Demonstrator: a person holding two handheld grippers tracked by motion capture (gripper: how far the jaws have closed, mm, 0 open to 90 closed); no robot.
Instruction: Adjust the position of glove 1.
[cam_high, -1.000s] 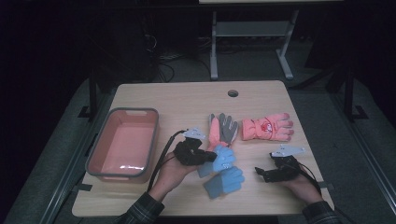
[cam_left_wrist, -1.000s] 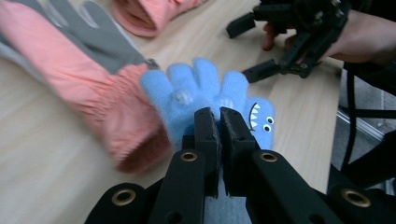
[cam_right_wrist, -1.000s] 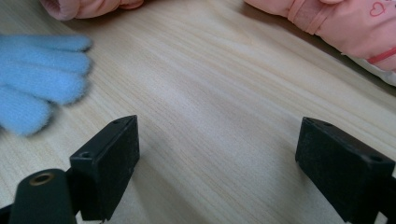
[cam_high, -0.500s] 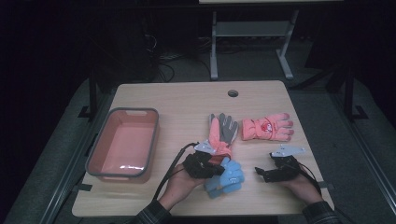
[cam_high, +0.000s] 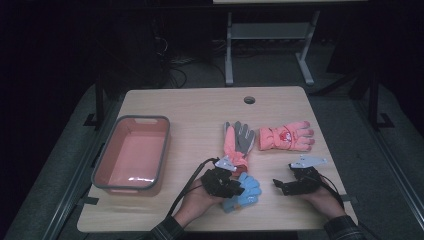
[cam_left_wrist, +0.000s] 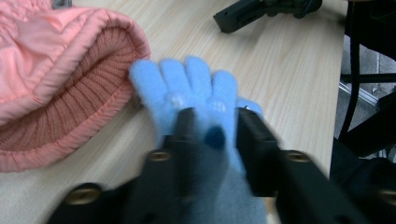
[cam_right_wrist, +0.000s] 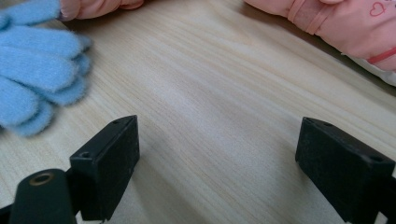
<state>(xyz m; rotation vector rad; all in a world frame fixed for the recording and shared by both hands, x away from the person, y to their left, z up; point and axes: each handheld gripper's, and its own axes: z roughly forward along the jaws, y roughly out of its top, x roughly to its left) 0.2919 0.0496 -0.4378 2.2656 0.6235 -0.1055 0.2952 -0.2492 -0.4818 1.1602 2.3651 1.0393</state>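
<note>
I see pink bin (cam_high: 131, 152) far left of blue glove (cam_high: 244, 190). My left gripper (cam_high: 231, 186) jaws just opening, blue glove lies between them, fingers pointing away along jaw line. Right gripper (cam_high: 278, 184) open, empty, right of glove, farther.

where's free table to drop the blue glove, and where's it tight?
Bare wood: the far strip of the table beyond the pink bin and the gloves, the lane between bin and grey-palmed glove, and the gap between the left gripper and right gripper. Tight: the blue glove lies between the left jaws near that glove's cuff, the pink ski glove just beyond.
</note>
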